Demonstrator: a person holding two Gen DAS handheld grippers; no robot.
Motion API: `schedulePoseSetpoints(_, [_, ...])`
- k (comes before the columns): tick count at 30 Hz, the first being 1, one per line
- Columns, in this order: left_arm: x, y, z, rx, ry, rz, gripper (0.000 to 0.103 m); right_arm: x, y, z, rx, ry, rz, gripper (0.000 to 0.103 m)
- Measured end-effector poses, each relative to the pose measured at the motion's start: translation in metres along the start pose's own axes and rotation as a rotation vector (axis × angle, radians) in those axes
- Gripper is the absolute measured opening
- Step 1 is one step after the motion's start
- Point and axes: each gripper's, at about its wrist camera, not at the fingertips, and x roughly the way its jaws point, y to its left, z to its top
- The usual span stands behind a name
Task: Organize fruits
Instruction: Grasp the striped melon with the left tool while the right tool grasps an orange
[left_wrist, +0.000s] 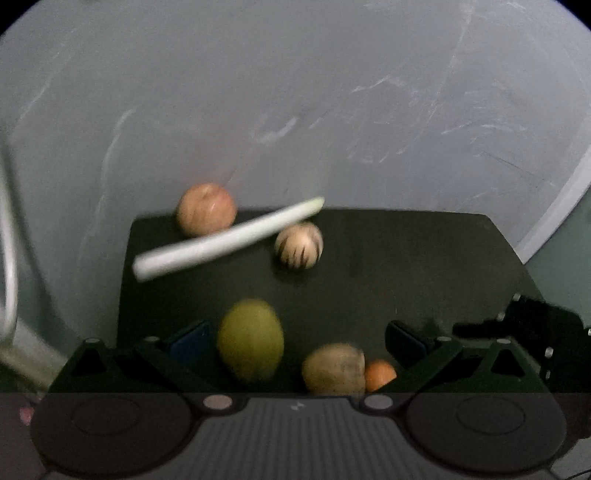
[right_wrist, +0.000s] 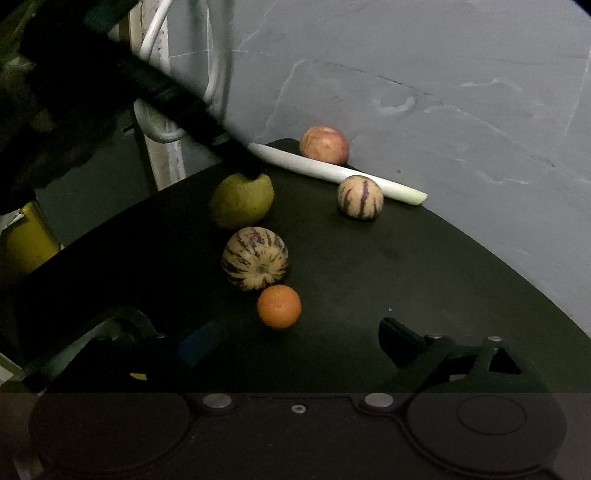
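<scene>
Fruit scattered loose on dark table (right_wrist: 406, 295), with no bowl, basket or tray anywhere in either view, so sorting judged barely begun, if at all. At the back, against the grey wall: apple (right_wrist: 324, 144), touching or just behind a long white stalk (right_wrist: 369, 181) laid slantwise. Just in front of that stalk, small striped melon (right_wrist: 360, 198). Nearer, in a rough line running toward the right wrist camera: green fruit (right_wrist: 240, 203), large striped melon (right_wrist: 255, 258), orange (right_wrist: 279, 306), the last two touching or nearly so. No clear grouping by kind yet; both melons well apart from each other. Left to do, as a guess: gather like with like, and set the stalk aside as no fruit. Left gripper (left_wrist: 297, 328) spread wide and holding nothing, green fruit between its fingers, close up against the left one and well clear of the right one; whether touching, hard to tell through blur. Right gripper (right_wrist: 295, 334) also spread wide and empty, low over the table, orange just ahead of it and roughly centred between the fingers, not yet between the pads.
</scene>
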Motion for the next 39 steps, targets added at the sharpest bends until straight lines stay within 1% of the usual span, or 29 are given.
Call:
schedulePoseSetpoints(4, [0.028, -0.003, 0.028, 0.103, 0.006, -0.008, 0.102, 0.012, 0.003, 0.002, -0.006, 0.006, 0.01, 0.086])
schedulePoseSetpoints(6, [0.045, -0.006, 0.039, 0.145, 0.028, -0.012, 0.102, 0.016, 0.004, 0.002, -0.012, 0.009, 0.018, 0.08])
schedulePoseSetpoints(7, [0.054, -0.007, 0.044, 0.165, 0.04, -0.016, 0.102, 0.018, 0.005, 0.003, -0.016, 0.01, 0.02, 0.079])
schedulePoseSetpoints(11, [0.08, -0.009, 0.053, 0.213, 0.066, -0.016, 0.102, 0.026, 0.005, 0.003, -0.013, 0.021, 0.031, 0.073])
schedulePoseSetpoints(14, [0.096, -0.009, 0.059, 0.213, 0.092, -0.019, 0.102, 0.032, 0.004, 0.003, -0.005, 0.029, 0.037, 0.069])
schedulePoseSetpoints(18, [0.112, -0.009, 0.062, 0.198, 0.119, -0.032, 0.098, 0.037, 0.004, 0.003, -0.006, 0.039, 0.047, 0.064])
schedulePoseSetpoints(28, [0.138, -0.009, 0.064, 0.198, 0.162, -0.026, 0.088, 0.048, 0.007, 0.003, -0.012, 0.048, 0.052, 0.057])
schedulePoseSetpoints(31, [0.139, -0.006, 0.063, 0.195, 0.168, -0.03, 0.082, 0.047, 0.007, 0.003, -0.012, 0.042, 0.053, 0.055])
schedulePoseSetpoints(37, [0.147, -0.005, 0.061, 0.193, 0.169, -0.038, 0.072, 0.044, 0.006, 0.001, 0.001, 0.03, 0.057, 0.048])
schedulePoseSetpoints(39, [0.143, -0.005, 0.059, 0.193, 0.171, -0.041, 0.068, 0.044, 0.008, 0.001, 0.004, 0.03, 0.059, 0.045])
